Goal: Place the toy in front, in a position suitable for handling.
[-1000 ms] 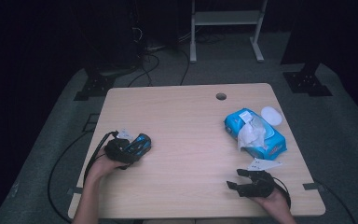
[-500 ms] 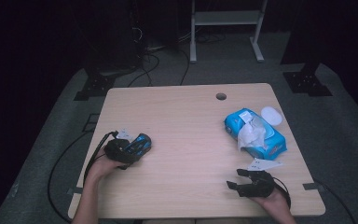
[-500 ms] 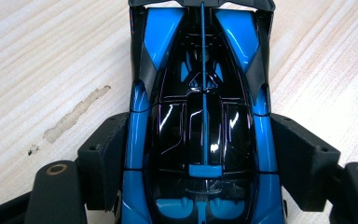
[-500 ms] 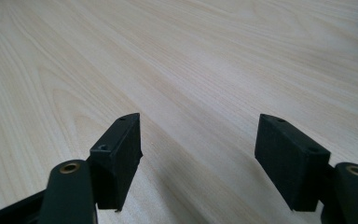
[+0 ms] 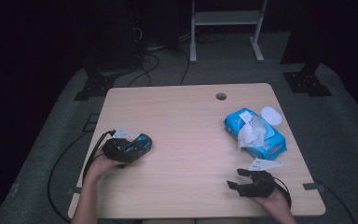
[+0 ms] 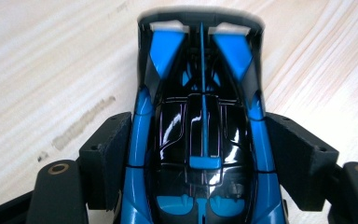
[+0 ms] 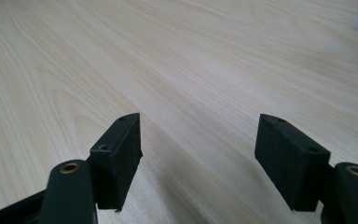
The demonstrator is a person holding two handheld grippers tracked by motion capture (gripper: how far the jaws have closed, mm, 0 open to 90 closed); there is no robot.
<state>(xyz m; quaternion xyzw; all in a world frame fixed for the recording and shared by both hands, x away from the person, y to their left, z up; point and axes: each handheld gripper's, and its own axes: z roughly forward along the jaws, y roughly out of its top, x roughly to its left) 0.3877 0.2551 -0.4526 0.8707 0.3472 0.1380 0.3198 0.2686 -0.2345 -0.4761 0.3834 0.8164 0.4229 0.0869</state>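
A blue and black toy car [image 6: 200,116] lies on the wooden table [image 5: 186,116] at its left side. My left gripper [image 6: 203,158] is shut on it, one pad [image 6: 107,158] pressed against each flank of the car, nose pointing away. In the high view the car [image 5: 141,142] juts rightward from my left gripper [image 5: 135,146], held by a hand. My right gripper [image 5: 234,179] rests near the table's front right, jaws open and pointing left. In the right gripper view nothing but bare wood lies between the pads of the right gripper [image 7: 200,140].
A blue pack of wet wipes [image 5: 261,135] with a white wipe pulled out lies at the right, a small white round lid [image 5: 271,115] just behind it. A cable hole [image 5: 221,96] sits near the far edge. Cables trail off both front corners.
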